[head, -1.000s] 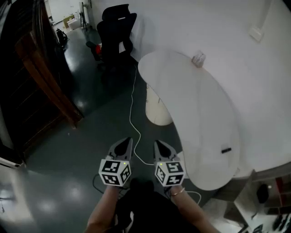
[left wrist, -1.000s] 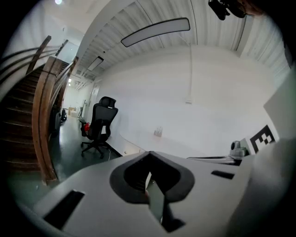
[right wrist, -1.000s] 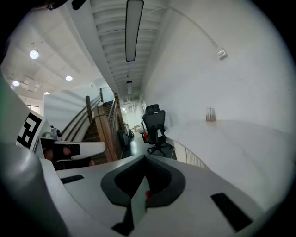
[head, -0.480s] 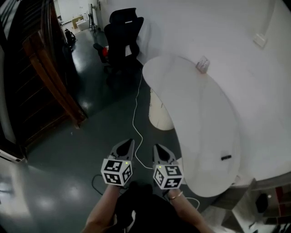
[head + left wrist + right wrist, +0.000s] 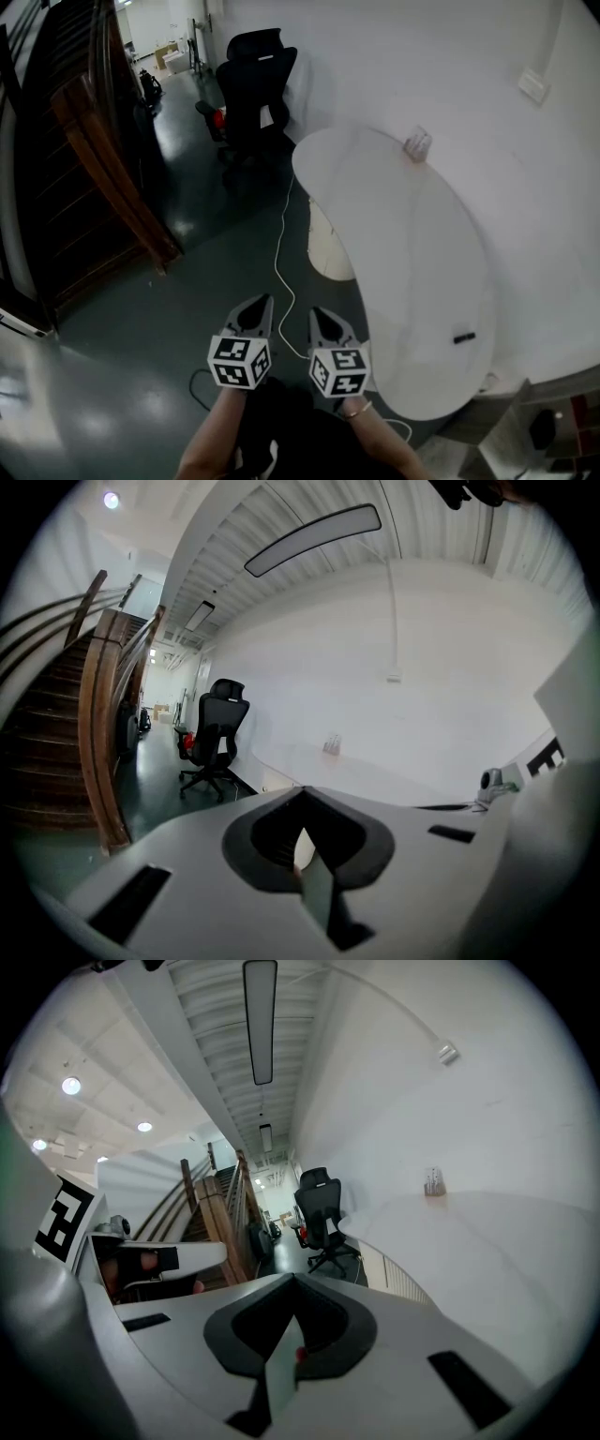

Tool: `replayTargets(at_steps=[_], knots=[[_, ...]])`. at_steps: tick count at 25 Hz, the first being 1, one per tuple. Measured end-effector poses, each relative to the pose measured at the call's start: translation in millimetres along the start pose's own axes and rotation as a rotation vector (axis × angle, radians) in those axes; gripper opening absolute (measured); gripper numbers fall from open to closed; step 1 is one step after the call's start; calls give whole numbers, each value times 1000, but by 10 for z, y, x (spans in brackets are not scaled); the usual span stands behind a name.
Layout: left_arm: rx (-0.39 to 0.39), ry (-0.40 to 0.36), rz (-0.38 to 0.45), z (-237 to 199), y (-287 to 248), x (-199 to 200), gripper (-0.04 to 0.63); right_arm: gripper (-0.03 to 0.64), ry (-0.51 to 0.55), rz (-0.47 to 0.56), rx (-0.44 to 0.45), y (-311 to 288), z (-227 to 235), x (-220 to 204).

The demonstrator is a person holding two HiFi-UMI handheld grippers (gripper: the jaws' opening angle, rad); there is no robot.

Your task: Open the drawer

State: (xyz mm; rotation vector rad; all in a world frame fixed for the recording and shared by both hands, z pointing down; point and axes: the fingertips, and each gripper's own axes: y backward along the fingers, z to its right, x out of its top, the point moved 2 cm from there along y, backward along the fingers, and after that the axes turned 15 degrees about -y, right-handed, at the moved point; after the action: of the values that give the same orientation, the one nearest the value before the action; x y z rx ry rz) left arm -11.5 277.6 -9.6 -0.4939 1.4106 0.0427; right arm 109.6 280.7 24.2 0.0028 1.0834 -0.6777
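Note:
No drawer front can be made out in any view. My left gripper (image 5: 257, 302) and right gripper (image 5: 317, 313) are held side by side over the dark floor, both pointing forward, jaws together and empty. In the left gripper view the left gripper (image 5: 302, 794) aims towards the white curved table (image 5: 375, 775). From the right gripper view the right gripper (image 5: 293, 1281) faces along the table (image 5: 469, 1241), whose edge lies just to its right. A cream cabinet (image 5: 326, 246) stands under the table ahead of the grippers.
A black office chair (image 5: 251, 89) stands beyond the table's far end. A wooden staircase (image 5: 94, 159) runs along the left. A white cable (image 5: 279, 253) trails over the floor (image 5: 187, 272) between the grippers. A small clear holder (image 5: 417, 143) and a small black item (image 5: 463, 337) lie on the table.
The head view has shifted slightly, so chair and table sit a little differently in the picture. Both grippers remain side by side, shut, hardly moved.

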Motion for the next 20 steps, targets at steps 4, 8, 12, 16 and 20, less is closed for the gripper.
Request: replayTargets(at_steps=[4,8,12,16,20], knots=[[0,-7,-12,-36,-112,-6,3,3,-17,-7,-4,-84,28,2],[-16,-14,-21,-114,-334,-16,3,3,-30,-15,-23,-261,116,24],[-32,-21,-27,-339,-638,0,3,3,-39,-16,-49,-568,162,114],[-65,-31,-35,-698,-1049,12,6,3,-46,-17,-78,-1025,184,213],[-100,-30,-43,-1138,-1513,87,15,3,-65,-29,-127,-1551,206,343]])
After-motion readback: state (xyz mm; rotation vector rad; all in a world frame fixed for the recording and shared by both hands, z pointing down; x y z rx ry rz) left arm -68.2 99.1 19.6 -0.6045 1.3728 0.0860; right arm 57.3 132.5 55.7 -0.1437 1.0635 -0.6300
